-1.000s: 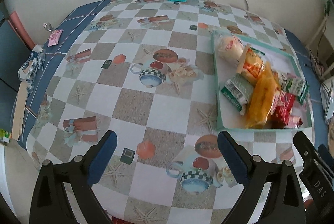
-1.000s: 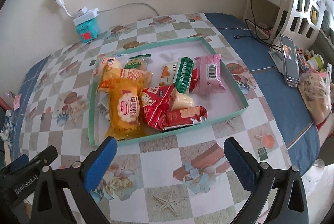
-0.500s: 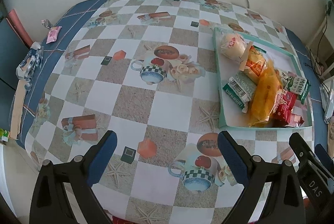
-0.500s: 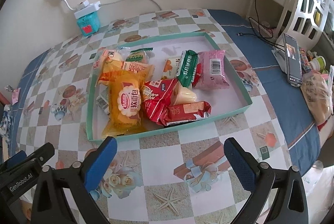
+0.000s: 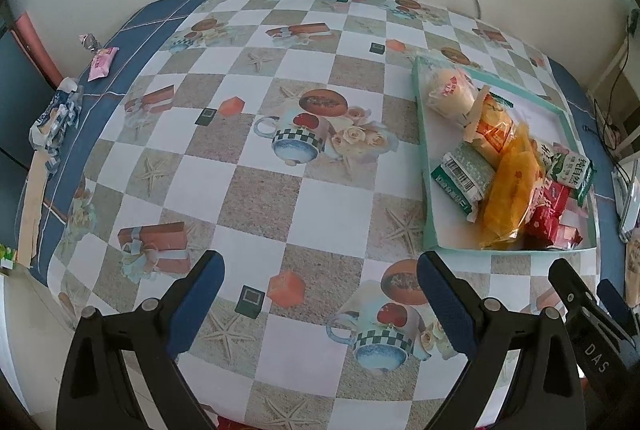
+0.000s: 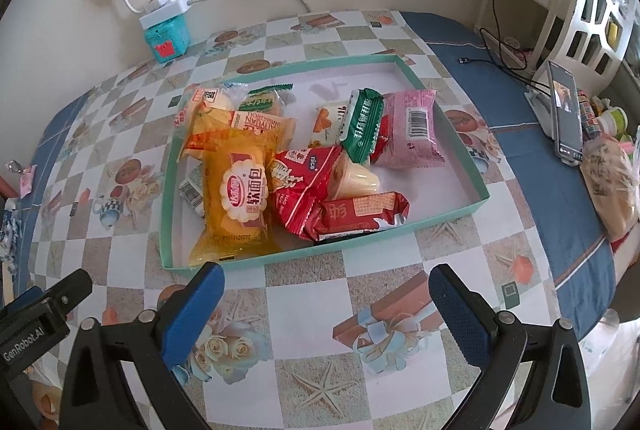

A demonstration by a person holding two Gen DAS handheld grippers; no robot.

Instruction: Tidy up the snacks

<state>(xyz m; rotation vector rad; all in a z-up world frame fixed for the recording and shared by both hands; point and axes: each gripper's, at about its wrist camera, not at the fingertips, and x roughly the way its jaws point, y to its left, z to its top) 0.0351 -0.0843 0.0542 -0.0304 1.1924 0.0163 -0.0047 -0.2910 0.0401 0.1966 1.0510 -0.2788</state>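
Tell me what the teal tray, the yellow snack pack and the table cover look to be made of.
Teal tray: probably paperboard, matte, with thin straight walls and a white inside. Yellow snack pack: glossy plastic film, with glare, wrinkles and crimped ends. Table cover: looks like printed vinyl or oilcloth with a slight sheen, but coated fabric cannot be ruled out.

Each black plastic two-finger tool (image 5: 318, 284) (image 6: 326, 288) is wearing textured blue fingertip pads (image 5: 198, 300) and showing silver screws along its arms.

Soft even daylight, faint shadows, sharp centre, heavy fisheye bend + dark vignette at corners, no glare.
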